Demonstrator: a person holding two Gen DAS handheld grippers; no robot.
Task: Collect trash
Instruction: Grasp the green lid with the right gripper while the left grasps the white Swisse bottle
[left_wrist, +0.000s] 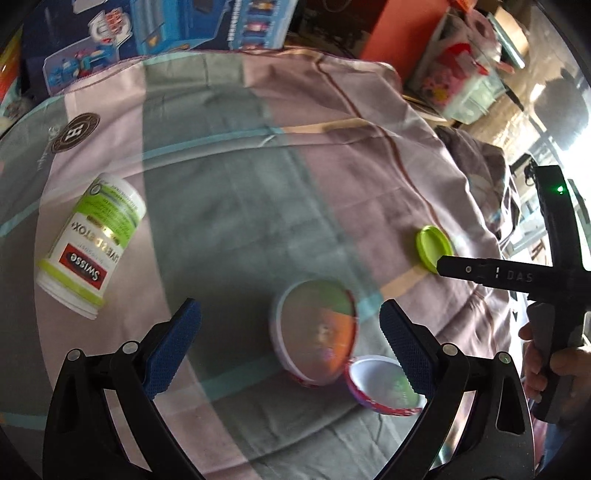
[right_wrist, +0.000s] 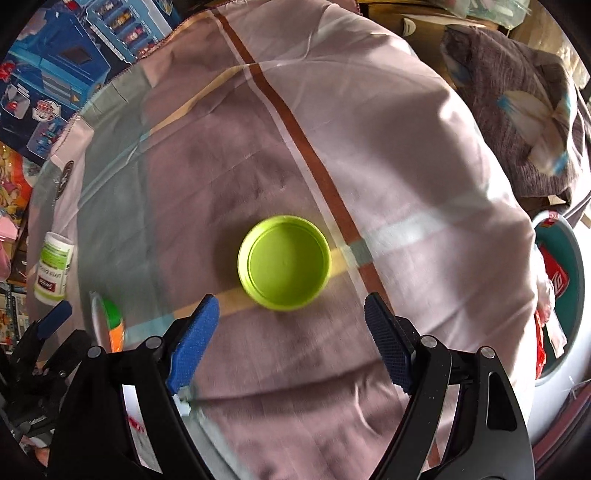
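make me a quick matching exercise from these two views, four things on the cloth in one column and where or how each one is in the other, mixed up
Things:
1. green lid
2. Swisse bottle
3. round tub
4. tub lid

Descriptions:
A. lying on its side, cap off
B. ahead of the open right gripper, hollow side up
C. between the open left gripper's fingers, tipped over
D. red-rimmed, white inside, leaning against the tub

Pairs: 1-B, 2-A, 3-C, 4-D
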